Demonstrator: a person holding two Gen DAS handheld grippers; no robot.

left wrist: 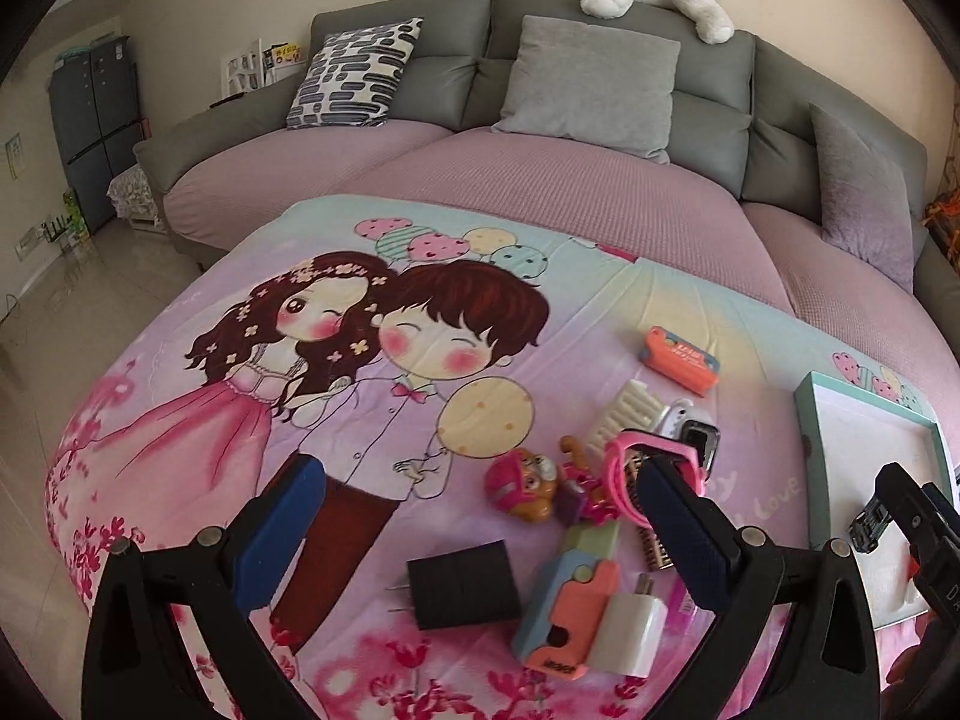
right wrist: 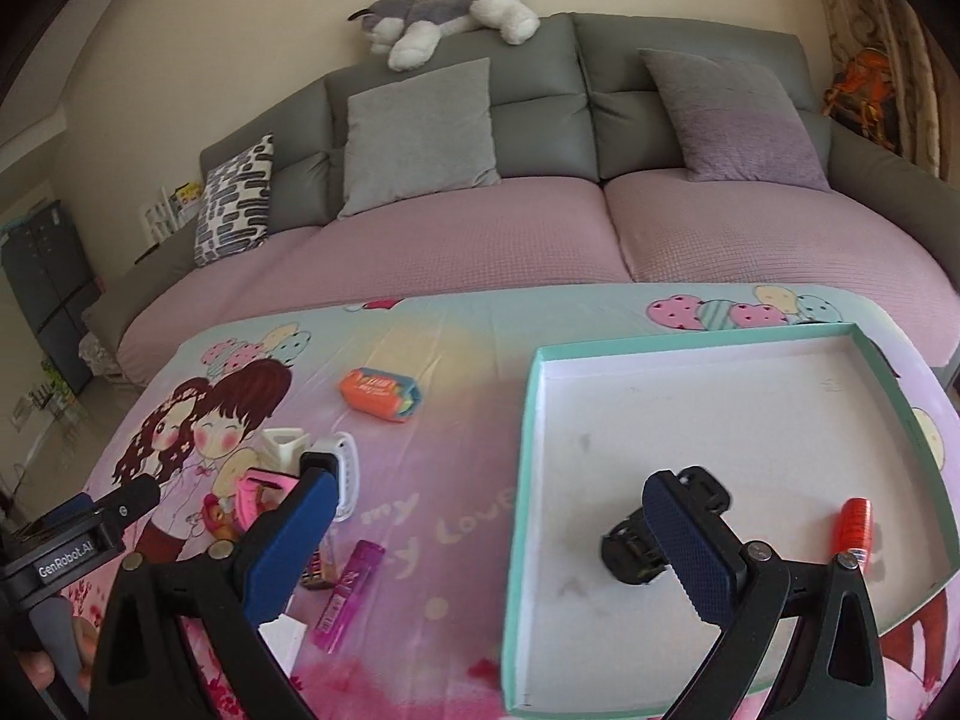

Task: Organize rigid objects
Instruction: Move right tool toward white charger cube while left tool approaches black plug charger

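Black toy car (right wrist: 636, 546) inside teal tray (right wrist: 522, 480)

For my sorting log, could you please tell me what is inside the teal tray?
The teal tray holds a black toy car and an orange tube; the right claw covers part of its floor.

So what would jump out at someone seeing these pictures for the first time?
Probably the bright cartoon cloth covering the table, scattered with small toys and chargers on its right half. To the right lies a teal-rimmed tray holding a black toy car and an orange tube. Behind, a plush husky sprawls atop the grey sofa.
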